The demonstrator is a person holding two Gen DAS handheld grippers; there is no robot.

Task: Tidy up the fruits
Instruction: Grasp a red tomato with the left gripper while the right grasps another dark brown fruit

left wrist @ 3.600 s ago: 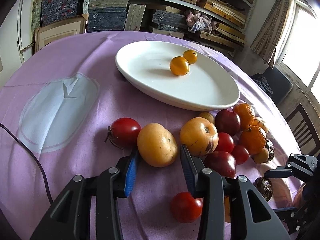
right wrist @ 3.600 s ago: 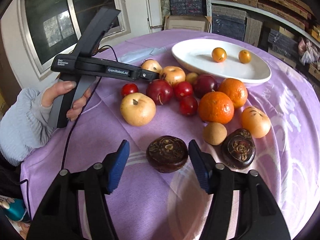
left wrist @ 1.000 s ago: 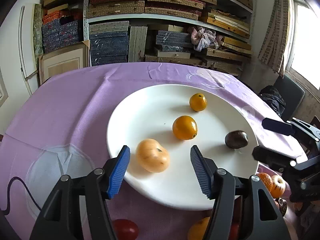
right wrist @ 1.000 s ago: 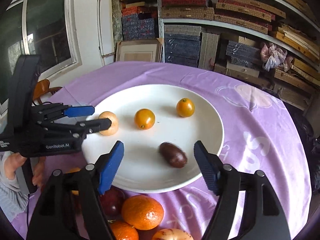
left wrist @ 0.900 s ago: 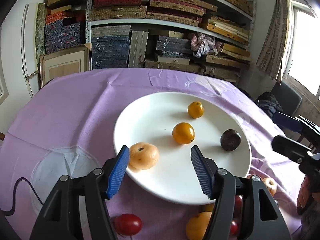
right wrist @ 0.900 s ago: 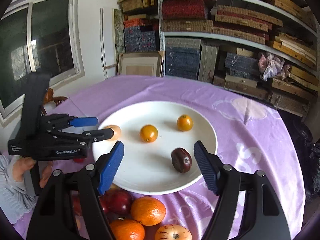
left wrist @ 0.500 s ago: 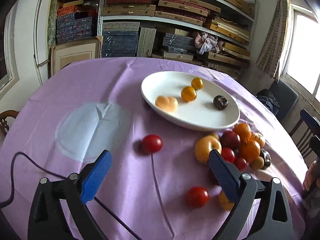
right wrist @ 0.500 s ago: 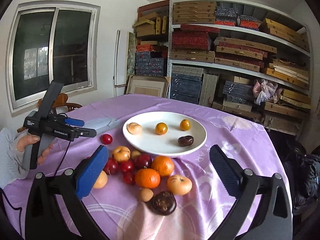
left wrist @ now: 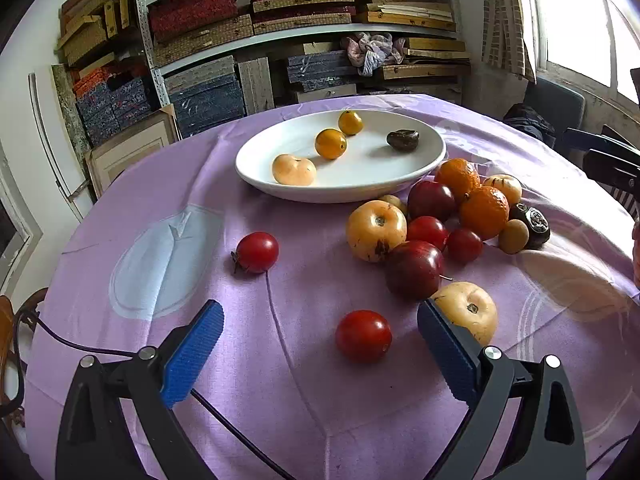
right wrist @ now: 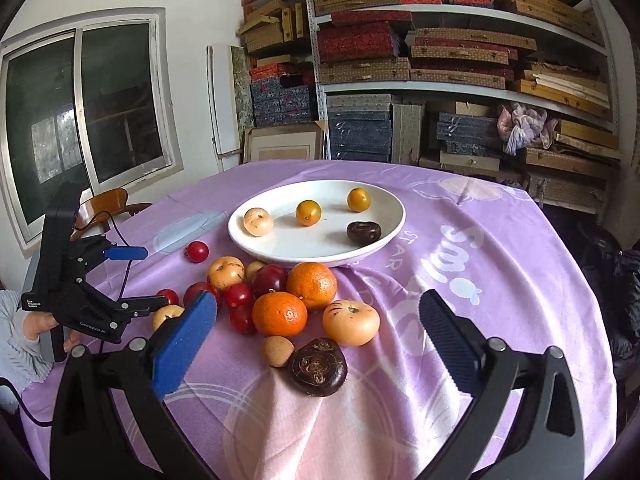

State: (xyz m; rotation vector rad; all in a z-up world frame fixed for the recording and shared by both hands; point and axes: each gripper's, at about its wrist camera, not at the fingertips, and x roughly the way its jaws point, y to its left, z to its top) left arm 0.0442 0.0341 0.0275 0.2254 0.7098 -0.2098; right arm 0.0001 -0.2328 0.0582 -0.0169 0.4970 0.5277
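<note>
Both tongs, left tongs [left wrist: 320,334] and right tongs [right wrist: 318,326], are wide open and hold nothing. The round fruits [right wrist: 312,284] lie packed just beside the white plate [right wrist: 396,220]; a bump could roll them. The purple surface [left wrist: 132,184] has open room left.

Shelves [right wrist: 460,80] w/ stacked boxes, window [right wrist: 80,112], white walls.

Black fingers [left wrist: 192,354] — blue ribbed pads, seemingly knitted sleeve [right wrist: 16,344]
</note>
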